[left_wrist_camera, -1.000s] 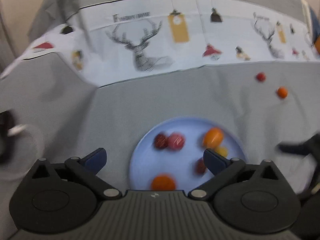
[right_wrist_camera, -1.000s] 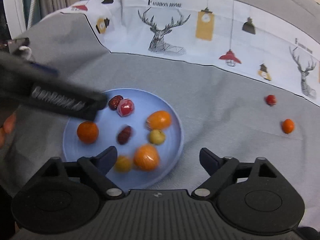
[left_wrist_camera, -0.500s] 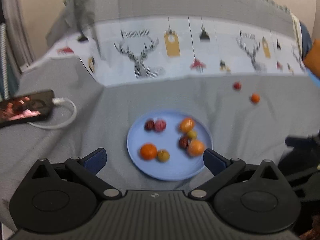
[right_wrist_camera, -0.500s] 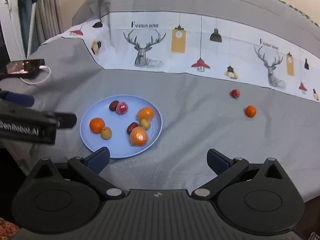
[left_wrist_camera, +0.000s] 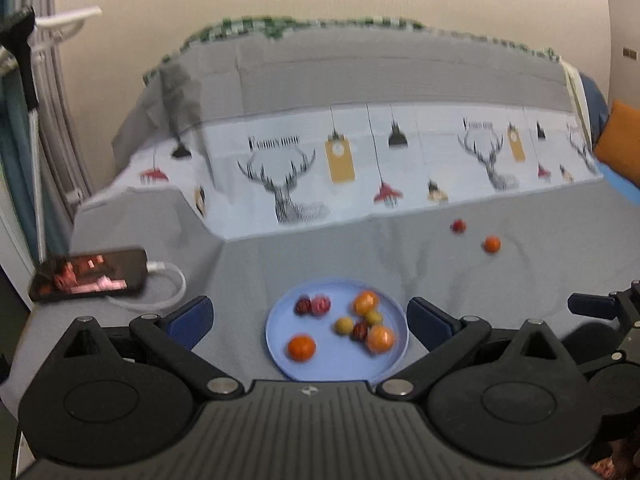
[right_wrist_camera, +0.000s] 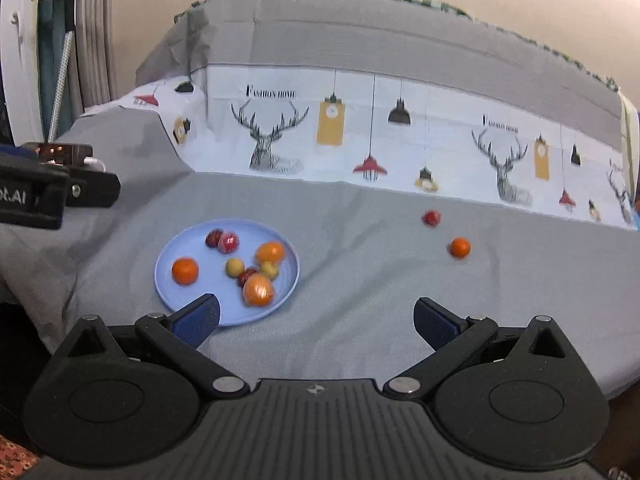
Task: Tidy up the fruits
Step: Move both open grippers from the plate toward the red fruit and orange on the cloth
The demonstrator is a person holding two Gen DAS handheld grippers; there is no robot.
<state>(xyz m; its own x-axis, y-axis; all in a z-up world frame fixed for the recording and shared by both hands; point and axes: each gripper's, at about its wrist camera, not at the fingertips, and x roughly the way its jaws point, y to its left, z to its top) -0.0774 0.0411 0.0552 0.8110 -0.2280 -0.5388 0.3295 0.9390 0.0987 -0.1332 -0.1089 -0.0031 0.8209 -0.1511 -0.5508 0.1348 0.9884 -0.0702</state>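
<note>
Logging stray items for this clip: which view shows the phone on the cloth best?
The left wrist view. The phone lies face-up there, lit screen and white cable visible. In the right wrist view only a sliver shows at the left edge, behind the left gripper's finger.

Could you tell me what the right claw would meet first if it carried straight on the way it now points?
Probably bare grey cloth: the open right claw points between the blue plate and the two loose fruits, though depth is unclear.

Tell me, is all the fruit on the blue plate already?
No, a small red fruit and a small orange fruit lie on the grey cloth, well apart from the blue plate.
</note>
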